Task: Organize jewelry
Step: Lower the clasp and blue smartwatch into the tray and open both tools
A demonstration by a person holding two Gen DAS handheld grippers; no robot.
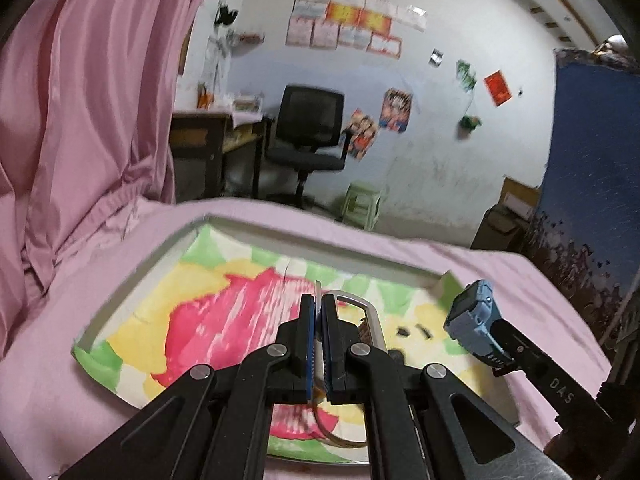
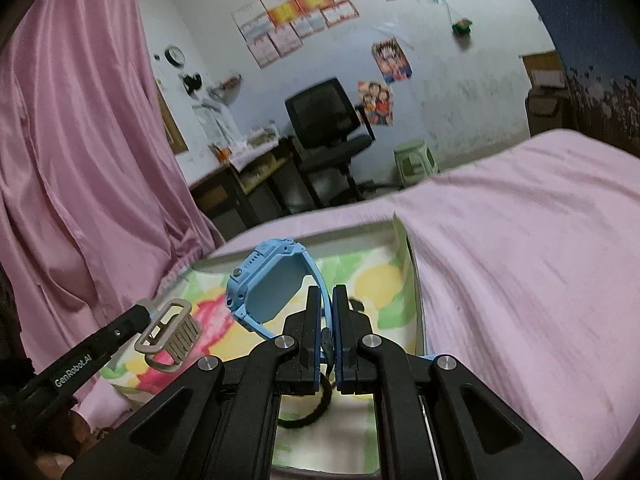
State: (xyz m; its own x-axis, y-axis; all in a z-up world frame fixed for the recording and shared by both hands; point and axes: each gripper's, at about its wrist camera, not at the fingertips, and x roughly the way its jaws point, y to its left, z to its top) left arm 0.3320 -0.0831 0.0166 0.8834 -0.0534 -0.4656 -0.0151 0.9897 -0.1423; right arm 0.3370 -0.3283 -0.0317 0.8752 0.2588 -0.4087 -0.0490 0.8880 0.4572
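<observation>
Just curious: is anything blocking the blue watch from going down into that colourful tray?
Nothing visible. The right claw holds the blue watch over the tray; below it lies only a dark ring. The left claw's metal band hangs off to the side.

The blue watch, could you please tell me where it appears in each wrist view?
Left wrist view: blue watch at right, held by the right gripper.
Right wrist view: blue watch at centre, strap pinched between the fingers.
Shared landmark: black office chair.
</observation>
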